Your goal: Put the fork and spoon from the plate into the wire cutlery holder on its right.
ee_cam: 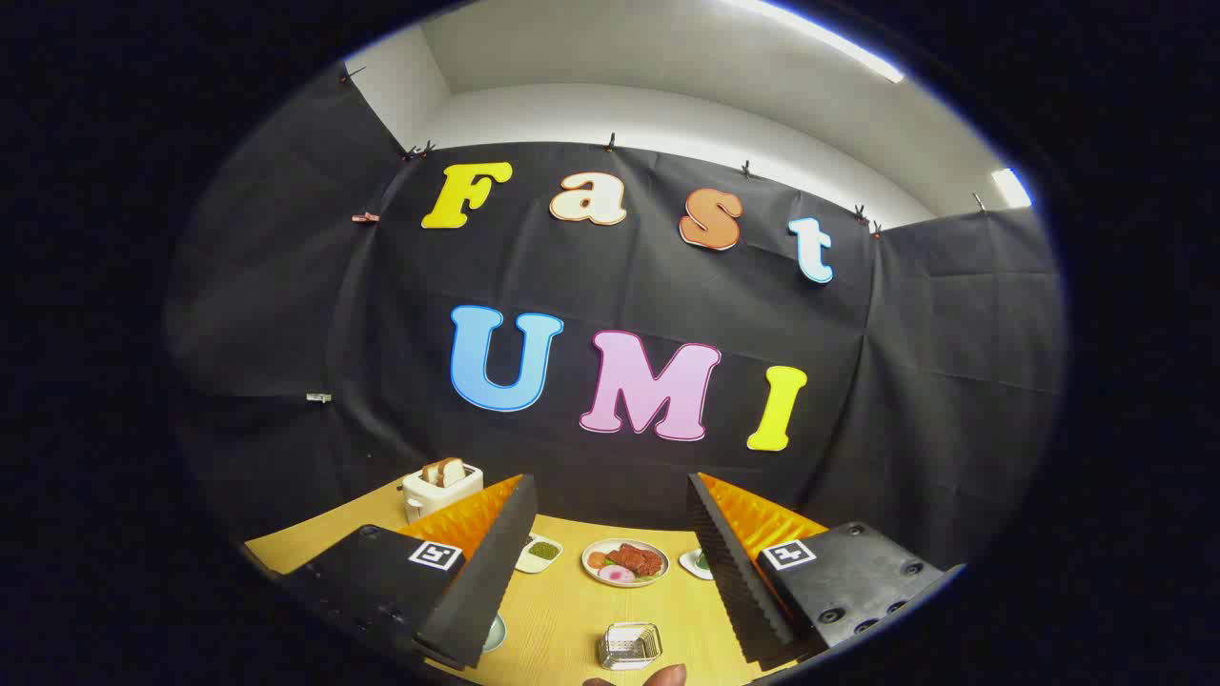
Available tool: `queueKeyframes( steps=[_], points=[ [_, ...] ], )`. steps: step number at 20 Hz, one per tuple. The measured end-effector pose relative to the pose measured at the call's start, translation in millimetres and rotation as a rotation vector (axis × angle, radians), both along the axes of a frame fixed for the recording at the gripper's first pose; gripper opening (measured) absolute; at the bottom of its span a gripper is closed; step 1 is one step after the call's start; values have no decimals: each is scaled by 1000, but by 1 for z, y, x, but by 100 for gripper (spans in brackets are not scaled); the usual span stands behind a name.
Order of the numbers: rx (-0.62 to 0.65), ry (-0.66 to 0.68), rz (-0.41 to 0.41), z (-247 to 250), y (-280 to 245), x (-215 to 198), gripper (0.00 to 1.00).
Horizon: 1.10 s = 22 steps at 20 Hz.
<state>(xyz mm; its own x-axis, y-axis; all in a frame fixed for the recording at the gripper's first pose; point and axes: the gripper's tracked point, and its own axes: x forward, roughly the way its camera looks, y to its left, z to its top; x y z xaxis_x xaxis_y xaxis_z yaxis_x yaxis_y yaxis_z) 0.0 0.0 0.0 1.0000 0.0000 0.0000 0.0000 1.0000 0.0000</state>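
Item one, the gripper (610, 572): its two fingers are standing wide apart, each black with a ribbed inner pad and an orange back, and nothing is sitting between them; each finger base is carrying a small square black-and-white marker. Item two, the wooden table (562, 619): light yellow, running beneath and beyond the fingers to the black cloth wall. Item three, the wire cutlery holder (630, 645): a small silver mesh basket sitting on the table near the camera, in the gap between the fingers; whether anything is lying inside it cannot be told. Item four, a fingertip (664, 675) of a person, showing just near of the holder. Item five, a round plate of food (625, 562): lying farther off between the fingers, holding reddish pieces, a pink-and-white slice and some green; no fork or spoon can be made out on it at this size. Item six, a small white dish with green contents (540, 552): sitting just left of the plate, beside the left finger. Item seven, a white toaster (441, 488) with bread slices standing in its slots, at the far left of the table.
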Motion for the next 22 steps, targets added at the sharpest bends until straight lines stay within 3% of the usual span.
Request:
queueKeyframes(
  steps=[12, 19, 22],
  points=[
    [-4, 9, -19, -4, -5, -12, 98],
    [-12, 13, -10, -5, -4, -11, 98],
    [4, 72, 23, -24, 6, -7, 98]
  ],
)
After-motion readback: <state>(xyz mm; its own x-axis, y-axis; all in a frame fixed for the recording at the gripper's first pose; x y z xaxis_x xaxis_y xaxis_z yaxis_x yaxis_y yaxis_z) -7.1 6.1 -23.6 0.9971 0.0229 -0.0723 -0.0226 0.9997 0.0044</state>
